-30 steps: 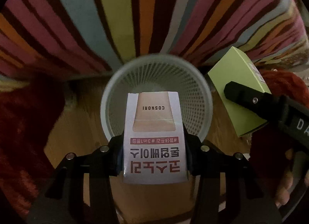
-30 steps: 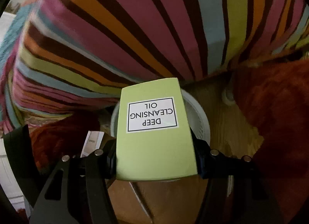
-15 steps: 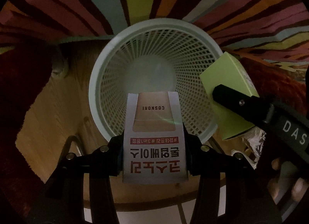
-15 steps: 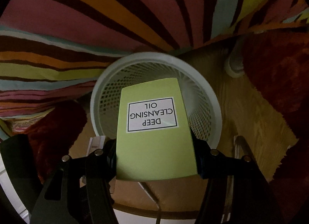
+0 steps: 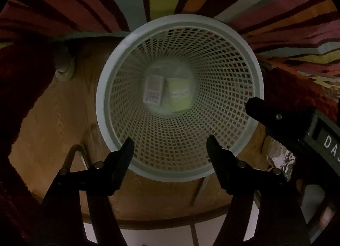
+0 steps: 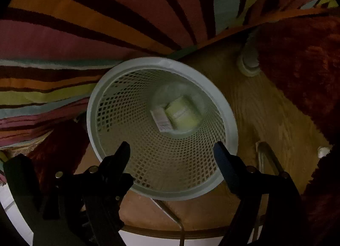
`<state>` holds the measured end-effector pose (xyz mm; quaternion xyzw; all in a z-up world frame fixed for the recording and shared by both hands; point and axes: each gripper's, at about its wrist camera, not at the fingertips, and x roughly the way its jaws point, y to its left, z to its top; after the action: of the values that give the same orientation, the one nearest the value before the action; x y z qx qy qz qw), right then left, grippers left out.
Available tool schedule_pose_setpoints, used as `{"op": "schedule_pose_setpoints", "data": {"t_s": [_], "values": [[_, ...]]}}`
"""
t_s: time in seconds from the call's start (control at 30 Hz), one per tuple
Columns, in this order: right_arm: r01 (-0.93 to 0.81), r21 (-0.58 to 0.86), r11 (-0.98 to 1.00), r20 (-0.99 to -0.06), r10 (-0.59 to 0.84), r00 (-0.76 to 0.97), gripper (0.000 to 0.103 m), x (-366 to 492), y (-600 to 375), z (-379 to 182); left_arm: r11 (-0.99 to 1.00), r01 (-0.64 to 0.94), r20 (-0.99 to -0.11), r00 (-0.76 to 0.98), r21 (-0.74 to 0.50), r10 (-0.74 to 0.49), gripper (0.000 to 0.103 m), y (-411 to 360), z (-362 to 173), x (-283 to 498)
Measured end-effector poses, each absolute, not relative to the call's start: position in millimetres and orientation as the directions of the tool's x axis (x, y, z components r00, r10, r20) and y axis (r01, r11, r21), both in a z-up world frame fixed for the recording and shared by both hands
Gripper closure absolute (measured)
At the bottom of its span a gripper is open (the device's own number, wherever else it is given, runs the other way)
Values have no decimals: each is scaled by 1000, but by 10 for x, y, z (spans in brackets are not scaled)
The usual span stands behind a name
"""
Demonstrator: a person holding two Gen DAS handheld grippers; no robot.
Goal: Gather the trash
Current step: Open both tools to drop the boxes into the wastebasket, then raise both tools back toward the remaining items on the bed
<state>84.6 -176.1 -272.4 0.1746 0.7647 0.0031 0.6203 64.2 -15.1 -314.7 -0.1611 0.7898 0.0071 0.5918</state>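
Both views look almost straight down from just above the mouth of a white mesh basket, each along its own spread fingers. The left wrist view sits nearly centred over the opening; the right wrist view looks from a little to one side and is turned relative to it. They share the basket's inside, the wooden floor and the striped rug beyond

The basket sits at frame centre on the floor. Inside, on its bottom, two boxes lie side by side, touching: one left, the other right. A rug fills the upper frame.
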Motion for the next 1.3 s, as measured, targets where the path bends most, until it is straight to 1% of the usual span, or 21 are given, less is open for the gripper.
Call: {"op": "schedule_pose_setpoints", "data": {"t_s": [0.37, 0.57, 0.87, 1.0, 1.17, 1.3], "values": [[274, 215, 937, -950, 265, -162, 26, 837, -1831, -2830, 939, -289, -935, -242, -188, -261, 34, -69, -3141, 617], [299, 222, 928, -951, 274, -144, 26, 822, -1920, -2788, 936, -298, -939, -227, -188, -260, 34, -20, -3106, 606], [282, 250, 926, -952, 289, -102, 26, 790, -1928, -2624, 925, -341, -944, -218, -165, -249, 34, 74, -3023, 560], [272, 263, 926, -954, 291, -70, 26, 781, -1935, -2522, 926, -334, -952, -179, -177, -247, 34, 98, -2873, 539], [250, 283, 926, -954, 297, -23, 26, 759, -1920, -2357, 933, -316, -970, -115, -170, -215, 34, 122, -2651, 528], [229, 309, 923, -950, 313, 23, 26, 732, -1928, -2185, 937, -299, -979, -37, -180, -200, 34, 156, -2364, 515]]}}
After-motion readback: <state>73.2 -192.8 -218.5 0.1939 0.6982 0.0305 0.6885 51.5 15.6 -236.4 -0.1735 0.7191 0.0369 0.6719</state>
